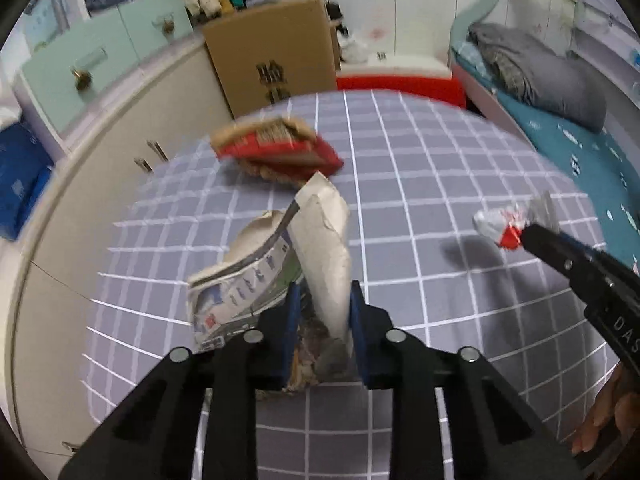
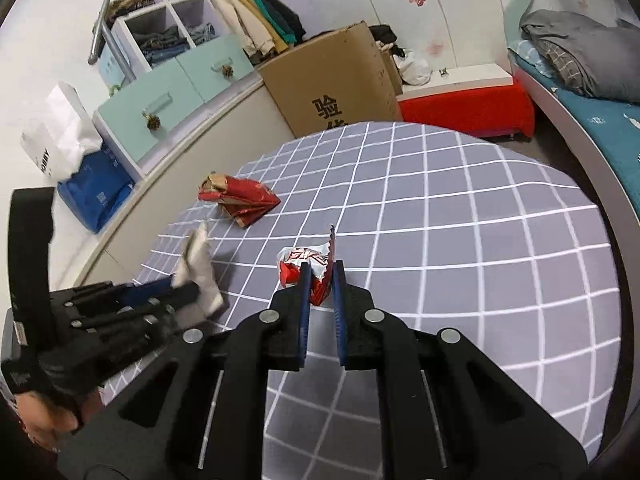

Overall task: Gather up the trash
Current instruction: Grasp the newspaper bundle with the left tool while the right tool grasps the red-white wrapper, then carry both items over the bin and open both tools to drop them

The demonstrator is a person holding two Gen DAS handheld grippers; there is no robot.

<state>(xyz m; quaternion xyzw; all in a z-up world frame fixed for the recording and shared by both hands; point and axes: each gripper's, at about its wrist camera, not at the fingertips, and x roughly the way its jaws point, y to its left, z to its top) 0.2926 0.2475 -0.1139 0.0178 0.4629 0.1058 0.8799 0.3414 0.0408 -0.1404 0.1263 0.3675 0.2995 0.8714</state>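
Crumpled carton print side, left view only

Red packet motion-blurred; print on crumpled paper unreadable; cardboard box lettering cut by table edge.

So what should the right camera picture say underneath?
Right gripper pinching a red-and-white wrapper above the checked cloth.
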